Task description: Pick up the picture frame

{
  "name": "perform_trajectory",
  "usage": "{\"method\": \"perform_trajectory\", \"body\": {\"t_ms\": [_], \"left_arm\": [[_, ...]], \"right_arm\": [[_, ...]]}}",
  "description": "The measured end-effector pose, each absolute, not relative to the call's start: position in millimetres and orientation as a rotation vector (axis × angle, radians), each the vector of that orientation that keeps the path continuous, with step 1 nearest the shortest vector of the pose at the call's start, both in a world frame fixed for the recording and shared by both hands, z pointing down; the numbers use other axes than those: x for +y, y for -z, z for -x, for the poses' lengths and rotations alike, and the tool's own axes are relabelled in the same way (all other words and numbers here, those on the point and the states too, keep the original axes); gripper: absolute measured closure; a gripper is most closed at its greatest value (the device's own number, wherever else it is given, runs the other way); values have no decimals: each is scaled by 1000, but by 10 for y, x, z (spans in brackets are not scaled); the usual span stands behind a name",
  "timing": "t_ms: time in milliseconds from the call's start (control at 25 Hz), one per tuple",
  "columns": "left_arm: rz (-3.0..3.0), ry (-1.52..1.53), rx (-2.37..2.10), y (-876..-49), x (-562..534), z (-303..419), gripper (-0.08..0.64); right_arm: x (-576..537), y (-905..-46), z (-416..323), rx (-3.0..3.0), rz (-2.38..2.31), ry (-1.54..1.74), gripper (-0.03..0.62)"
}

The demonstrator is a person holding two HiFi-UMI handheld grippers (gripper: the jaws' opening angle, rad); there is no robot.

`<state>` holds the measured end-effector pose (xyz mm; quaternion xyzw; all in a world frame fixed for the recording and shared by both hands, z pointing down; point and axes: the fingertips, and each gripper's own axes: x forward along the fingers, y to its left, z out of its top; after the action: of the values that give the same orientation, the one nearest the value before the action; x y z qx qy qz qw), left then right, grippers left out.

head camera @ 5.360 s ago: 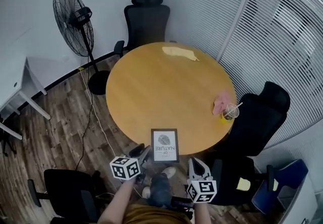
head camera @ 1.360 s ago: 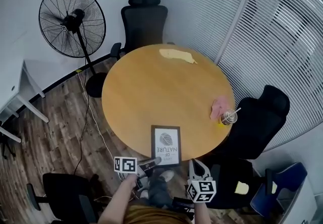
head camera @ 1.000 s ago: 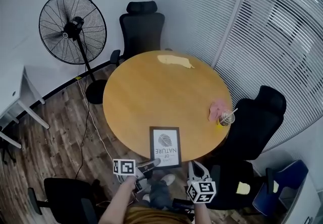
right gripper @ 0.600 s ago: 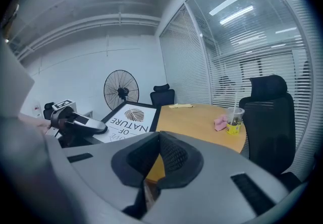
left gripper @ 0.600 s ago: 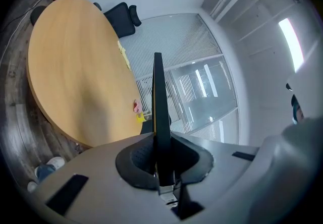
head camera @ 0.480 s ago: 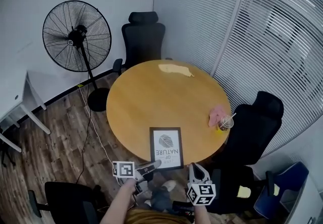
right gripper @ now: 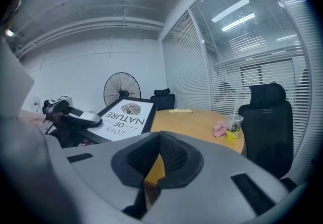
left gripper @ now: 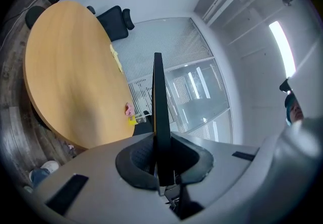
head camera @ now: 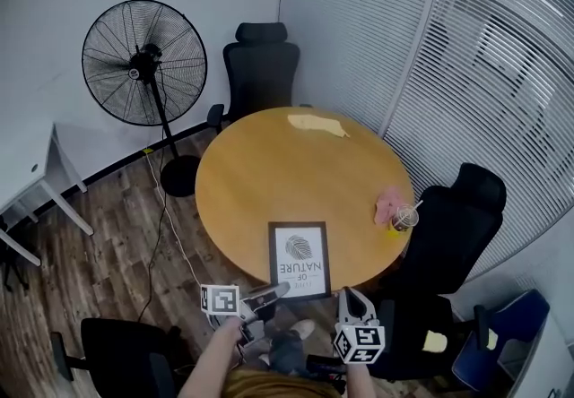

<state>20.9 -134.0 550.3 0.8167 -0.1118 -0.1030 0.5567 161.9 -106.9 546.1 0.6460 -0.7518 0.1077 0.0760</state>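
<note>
**Desk:** Where's the picture frame (head camera: 299, 260)?

**Me:** Over the near rim of the round bench (head camera: 269, 163), printed face up. Its long axis runs straight away from me, with the leaf print at the far end and the lettering at my end.

**Desk:** Fingers?

**Me:** My left gripper (head camera: 273, 290) has its fingers clamped on the frame's near-left corner, and the frame stands edge-on between them. My right gripper (head camera: 345, 296) hangs just beside the near-right corner with its fingers pressed together on nothing. I can't tell whether the far end touches the bench.
</note>
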Motion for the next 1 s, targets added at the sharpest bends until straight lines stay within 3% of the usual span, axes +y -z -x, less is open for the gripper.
{"method": "perform_trajectory", "body": {"t_ms": [1000], "left_arm": [[-1911,275,-239,-5532,-1314,-143,499]], "right_arm": [[-1030,-5496,-1503,-2254,-1904,-307,580]]}}
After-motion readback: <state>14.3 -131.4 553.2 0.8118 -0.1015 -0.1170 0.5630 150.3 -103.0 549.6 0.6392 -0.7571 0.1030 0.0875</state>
